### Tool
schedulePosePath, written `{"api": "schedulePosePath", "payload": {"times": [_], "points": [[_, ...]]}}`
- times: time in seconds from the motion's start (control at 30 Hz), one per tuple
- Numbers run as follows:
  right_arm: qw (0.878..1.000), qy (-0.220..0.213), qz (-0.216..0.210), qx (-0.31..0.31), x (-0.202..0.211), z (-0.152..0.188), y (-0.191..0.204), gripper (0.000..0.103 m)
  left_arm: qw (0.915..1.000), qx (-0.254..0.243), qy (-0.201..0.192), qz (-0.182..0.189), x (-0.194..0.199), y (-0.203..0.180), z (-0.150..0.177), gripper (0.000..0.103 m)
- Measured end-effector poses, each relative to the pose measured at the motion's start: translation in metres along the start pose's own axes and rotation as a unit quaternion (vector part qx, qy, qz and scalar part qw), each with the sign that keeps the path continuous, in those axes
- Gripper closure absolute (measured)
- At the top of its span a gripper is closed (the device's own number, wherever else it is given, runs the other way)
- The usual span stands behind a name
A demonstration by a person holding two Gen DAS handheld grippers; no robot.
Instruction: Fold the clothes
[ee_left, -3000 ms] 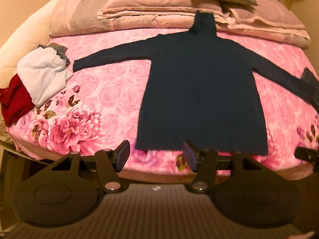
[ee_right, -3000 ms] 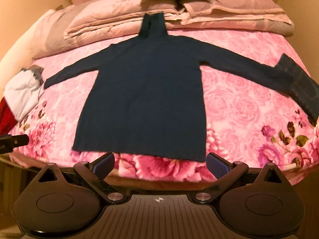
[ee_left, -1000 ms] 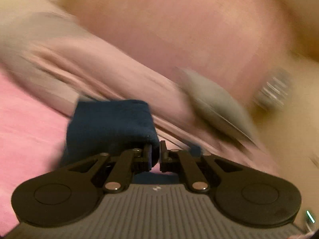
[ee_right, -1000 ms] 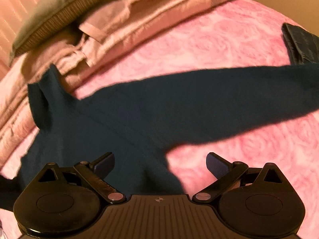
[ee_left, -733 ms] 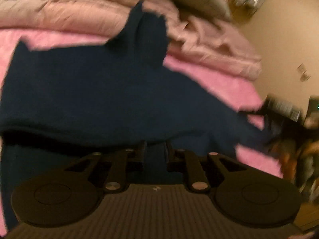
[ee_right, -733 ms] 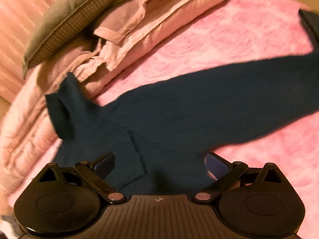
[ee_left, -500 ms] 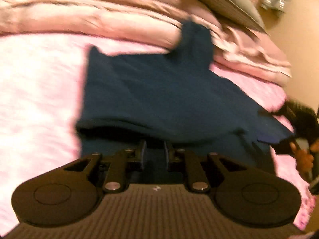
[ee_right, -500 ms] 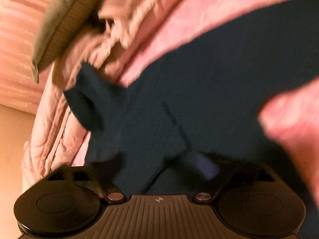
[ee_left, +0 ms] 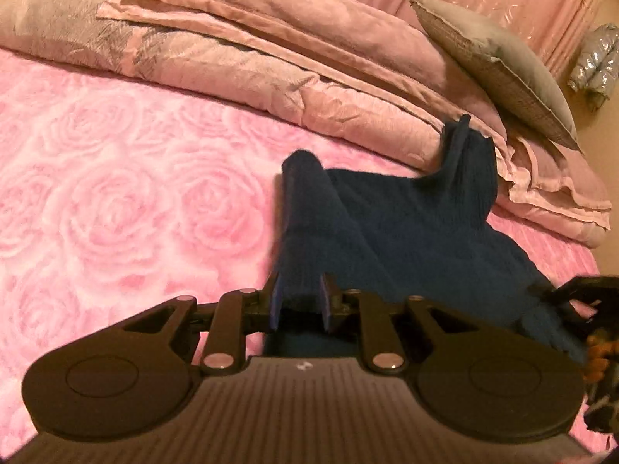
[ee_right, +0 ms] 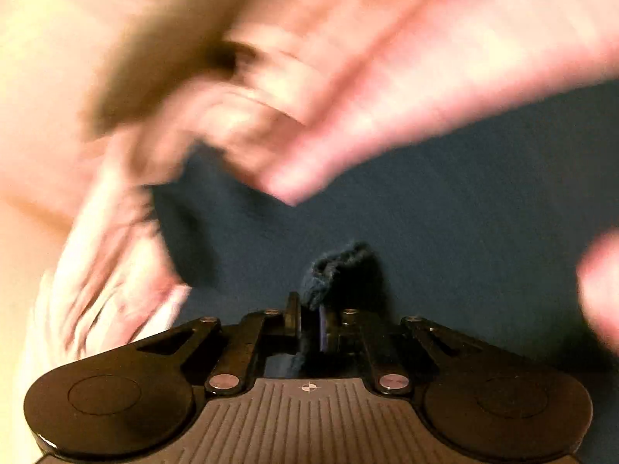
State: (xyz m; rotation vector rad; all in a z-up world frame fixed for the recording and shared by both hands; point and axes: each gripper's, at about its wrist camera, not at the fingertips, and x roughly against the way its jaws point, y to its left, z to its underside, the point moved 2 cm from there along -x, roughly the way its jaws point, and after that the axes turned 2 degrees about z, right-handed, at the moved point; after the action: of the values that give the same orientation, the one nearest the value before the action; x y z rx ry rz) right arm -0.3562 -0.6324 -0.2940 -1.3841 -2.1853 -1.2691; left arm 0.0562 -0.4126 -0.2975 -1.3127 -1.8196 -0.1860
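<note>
Left gripper point(ee_left: 298, 301) clamps the navy sweater's point(ee_left: 418, 232) folded sleeve; right gripper point(ee_right: 309, 324) pinches a sweater bunch

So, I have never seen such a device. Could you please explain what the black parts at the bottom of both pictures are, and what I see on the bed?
Each picture comes from a camera mounted on a hand-held tool with two fingers; a person carries one tool in each hand. The black parts are those tools.

In the left tool's view, the left gripper is closed on a fold of a dark blue sweater, which lies on a pink rose-patterned bedspread. Behind it are folded pink bedding and a grey pillow.

The right tool's view is blurred by motion, but the right gripper is clearly pinching a bunch of the same sweater.
</note>
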Motion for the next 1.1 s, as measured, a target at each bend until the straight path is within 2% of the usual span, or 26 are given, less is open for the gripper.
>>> {"api": "schedulePosePath", "payload": {"times": [0.07, 0.1, 0.2, 0.23, 0.27, 0.3, 0.4, 0.43, 0.5, 0.57, 0.63, 0.73, 0.8, 0.9, 1.0, 1.1], "points": [[0.998, -0.03, 0.001, 0.06, 0.008, -0.005, 0.013, 0.096, 0.9999, -0.015, 0.005, -0.001, -0.011, -0.006, -0.001, 0.088], [0.997, -0.027, 0.021, 0.068, 0.007, -0.002, 0.009, 0.096, 0.9997, -0.022, 0.009, -0.002, -0.016, -0.009, -0.001, 0.088], [0.996, 0.017, 0.087, 0.029, -0.015, 0.011, -0.025, 0.095, 0.9981, -0.041, 0.043, -0.015, -0.043, -0.014, 0.003, 0.088], [0.994, 0.037, 0.098, 0.01, -0.025, 0.015, -0.035, 0.089, 0.997, -0.047, 0.058, -0.022, -0.053, -0.016, 0.006, 0.088], [0.993, 0.053, 0.102, -0.007, -0.032, 0.016, -0.045, 0.072, 0.9956, -0.058, 0.066, -0.033, -0.06, -0.018, 0.007, 0.088], [0.992, 0.06, 0.107, -0.016, -0.035, 0.016, -0.05, 0.071, 0.9939, -0.07, 0.071, -0.046, -0.064, -0.019, 0.009, 0.088], [0.992, 0.019, 0.121, 0.006, -0.012, 0.009, -0.045, 0.051, 0.9937, -0.072, 0.059, -0.062, -0.058, -0.025, 0.003, 0.089], [0.993, 0.012, 0.12, 0.007, -0.007, 0.008, -0.046, 0.047, 0.9953, -0.067, 0.04, -0.058, -0.051, -0.027, 0.001, 0.089], [0.994, 0.038, 0.105, -0.013, -0.013, 0.008, -0.057, 0.043, 0.9951, -0.077, 0.031, -0.054, -0.05, -0.03, 0.001, 0.086], [0.992, 0.069, 0.095, -0.043, -0.019, 0.008, -0.072, 0.043, 0.9871, -0.096, 0.099, -0.082, -0.071, -0.028, 0.01, 0.086], [0.992, 0.062, 0.063, -0.092, -0.005, 0.0, -0.087, 0.043, 0.9863, -0.097, 0.099, -0.089, -0.072, -0.029, 0.009, 0.087], [0.984, 0.041, 0.041, -0.167, 0.029, -0.012, -0.123, 0.043, 0.9865, -0.086, 0.102, -0.096, -0.061, -0.033, 0.001, 0.087], [0.974, 0.016, 0.049, -0.223, 0.059, -0.018, -0.163, 0.043, 0.989, -0.066, 0.091, -0.095, -0.048, -0.035, -0.004, 0.088], [0.95, -0.032, 0.088, -0.299, 0.106, -0.024, -0.231, 0.043, 0.9942, -0.02, 0.078, -0.071, -0.03, -0.038, -0.01, 0.087], [0.917, -0.083, 0.124, -0.369, 0.147, -0.029, -0.293, 0.043, 0.9964, 0.034, 0.069, -0.036, -0.016, -0.045, -0.013, 0.087], [0.879, -0.131, 0.11, -0.446, 0.173, -0.027, -0.342, 0.043, 0.9947, 0.082, 0.062, -0.011, -0.013, -0.052, -0.014, 0.087]]}}
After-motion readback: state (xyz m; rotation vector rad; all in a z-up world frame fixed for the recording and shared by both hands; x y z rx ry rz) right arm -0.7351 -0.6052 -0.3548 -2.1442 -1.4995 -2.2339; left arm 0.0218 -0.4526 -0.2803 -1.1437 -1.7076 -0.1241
